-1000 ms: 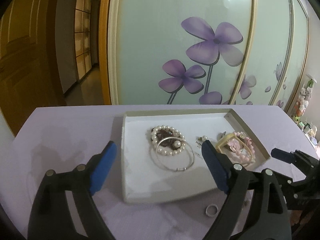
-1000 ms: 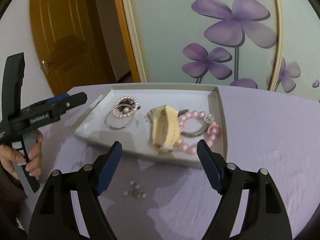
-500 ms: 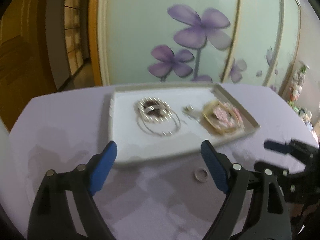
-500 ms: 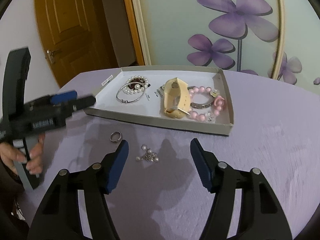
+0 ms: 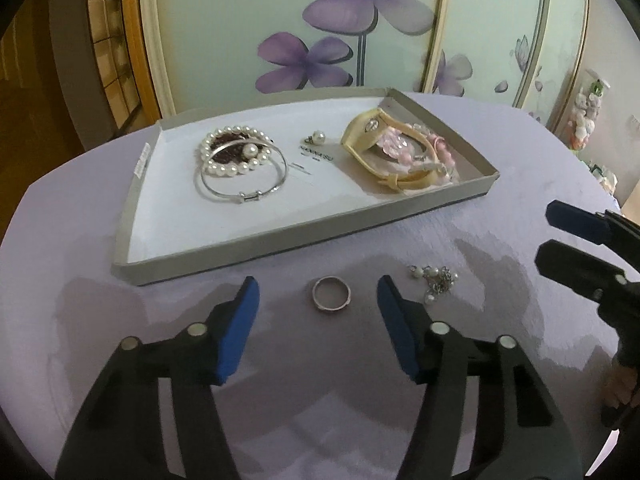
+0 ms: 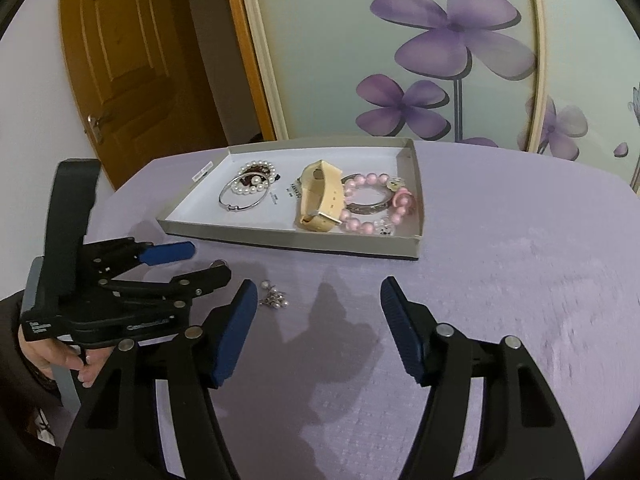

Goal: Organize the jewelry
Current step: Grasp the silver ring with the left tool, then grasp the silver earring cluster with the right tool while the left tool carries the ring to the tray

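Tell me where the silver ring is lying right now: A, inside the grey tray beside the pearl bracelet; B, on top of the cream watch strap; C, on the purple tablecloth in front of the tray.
C: the silver ring lies flat on the purple tablecloth, just outside the near wall of the grey tray.

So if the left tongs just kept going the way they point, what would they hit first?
Most likely the silver ring lying on the purple cloth, framed between the closing left tongs, which do not touch it yet; the tray lies beyond.
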A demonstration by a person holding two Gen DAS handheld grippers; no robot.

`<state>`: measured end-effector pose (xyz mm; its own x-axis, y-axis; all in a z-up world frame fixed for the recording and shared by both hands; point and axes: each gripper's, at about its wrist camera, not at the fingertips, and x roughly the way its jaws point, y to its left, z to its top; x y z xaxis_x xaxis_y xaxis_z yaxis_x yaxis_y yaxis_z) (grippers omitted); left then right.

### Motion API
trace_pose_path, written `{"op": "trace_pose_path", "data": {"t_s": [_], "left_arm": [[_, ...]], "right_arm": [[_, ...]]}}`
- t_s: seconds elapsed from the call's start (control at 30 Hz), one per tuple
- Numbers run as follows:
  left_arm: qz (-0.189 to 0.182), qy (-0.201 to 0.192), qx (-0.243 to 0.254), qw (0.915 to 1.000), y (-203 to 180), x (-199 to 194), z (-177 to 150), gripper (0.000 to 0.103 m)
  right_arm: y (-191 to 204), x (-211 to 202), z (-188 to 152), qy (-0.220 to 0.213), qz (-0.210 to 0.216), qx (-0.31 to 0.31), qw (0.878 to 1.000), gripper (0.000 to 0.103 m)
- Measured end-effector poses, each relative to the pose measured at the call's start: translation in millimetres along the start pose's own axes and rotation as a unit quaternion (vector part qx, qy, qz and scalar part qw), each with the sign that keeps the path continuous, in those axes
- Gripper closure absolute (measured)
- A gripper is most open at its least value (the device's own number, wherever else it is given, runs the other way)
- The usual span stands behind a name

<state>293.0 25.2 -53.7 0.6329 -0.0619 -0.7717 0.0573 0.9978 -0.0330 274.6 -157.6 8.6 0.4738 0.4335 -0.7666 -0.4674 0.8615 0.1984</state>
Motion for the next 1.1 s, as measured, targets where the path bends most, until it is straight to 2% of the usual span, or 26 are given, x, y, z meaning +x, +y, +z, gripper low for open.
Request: {"op": "trace_pose_path", "data": {"t_s": [0.2, 0.3, 0.33, 0.37, 0.6, 0.83, 1.1], "left_arm": [[0.015, 0.007, 0.002, 0.9999, -5.8, 6.1, 4.3, 0.055], [0.018, 0.005, 0.007, 0.9998, -9.6, 6.8, 6.0, 0.070], [0.019, 0.005, 0.008, 0.9998, -10.7, 6.7, 6.3, 0.079], [0.020, 0.004, 0.008, 0.9998, -10.8, 6.3, 6.3, 0.081], [0.016, 0.003, 0.000, 0.9999, -5.6, 6.3, 7.2, 0.082], [0.020, -0.013, -0.026, 0.9994, 21.7, -8.7, 5.3, 0.082], [0.030, -0.052, -0.052, 0.9968, 55.0, -36.7, 9.2, 0.082]], "right_arm": [[-2.4, -0.8, -1.3, -0.002, 0.004, 0.005, 1.000, 0.037], [-3.0, -1.0, -2.1, -0.003, 0.005, 0.006, 1.000, 0.037], [-3.0, -0.8, -2.2, -0.003, 0.005, 0.006, 1.000, 0.037], [-3.4, -0.6, -2.3, -0.002, 0.006, 0.006, 1.000, 0.037], [2.3, 2.0, -2.6, 0.004, 0.010, -0.002, 1.000, 0.037], [17.5, 19.8, -1.6, 0.029, 0.016, -0.029, 0.999, 0.037], [33.9, 46.1, -2.3, 0.067, 0.019, -0.058, 0.996, 0.053]]}}
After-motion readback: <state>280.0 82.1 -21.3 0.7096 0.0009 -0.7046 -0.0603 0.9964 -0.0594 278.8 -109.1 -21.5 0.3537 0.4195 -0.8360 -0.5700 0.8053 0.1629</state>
